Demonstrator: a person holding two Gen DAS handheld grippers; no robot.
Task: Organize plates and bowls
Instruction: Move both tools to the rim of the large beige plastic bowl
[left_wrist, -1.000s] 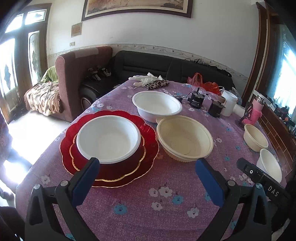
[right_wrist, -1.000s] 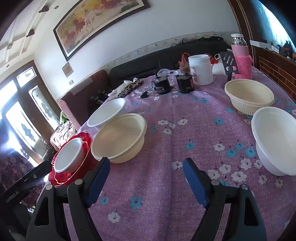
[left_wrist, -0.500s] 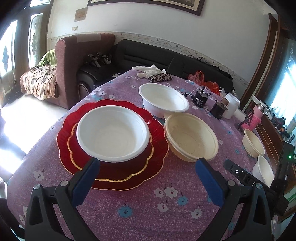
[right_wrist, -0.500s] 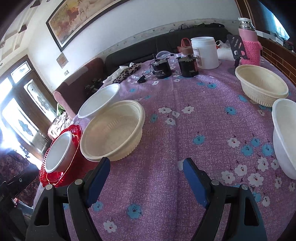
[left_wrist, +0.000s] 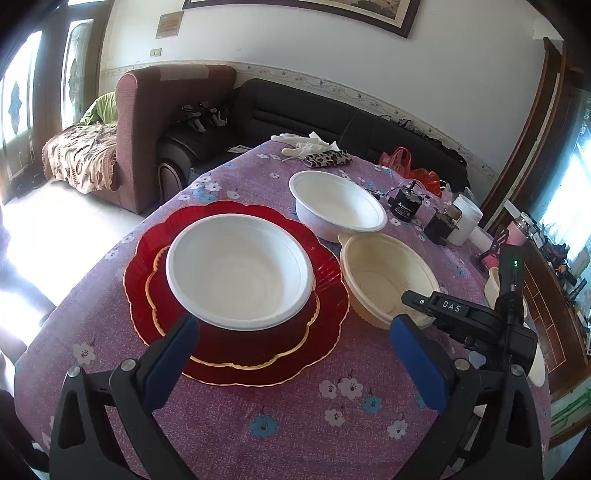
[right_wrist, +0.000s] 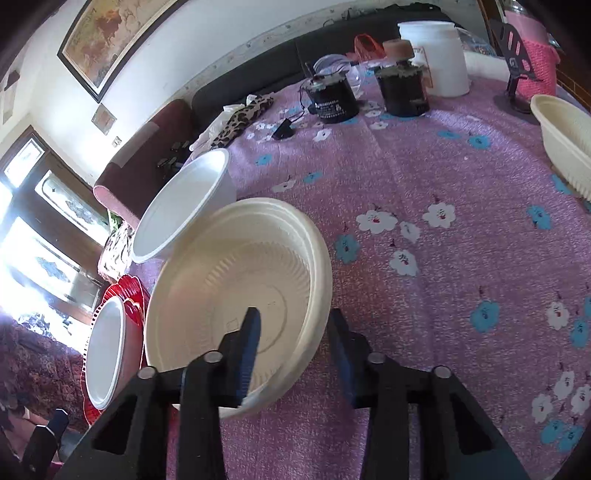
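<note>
On the round table under its purple flowered tablecloth (left_wrist: 295, 424), the right gripper (right_wrist: 295, 343) straddles the near rim of the cream ribbed bowl (right_wrist: 236, 280): one blue pad sits inside the bowl, the other outside its wall, and the jaws are closing on that rim, though I cannot tell whether the pads press it yet. The bowl sits just beside a white bowl (right_wrist: 177, 210) and beside the red plates. The left gripper (left_wrist: 295, 354) hangs with its fingers spread wide and nothing between them, over the near edge of the large red scalloped plate (left_wrist: 332, 295). On that plate lies a smaller red plate with a gold rim (left_wrist: 236, 350), and a white bowl (left_wrist: 240, 273) rests on top. Another cream bowl (right_wrist: 565, 140) stands well apart at the right edge.
</note>
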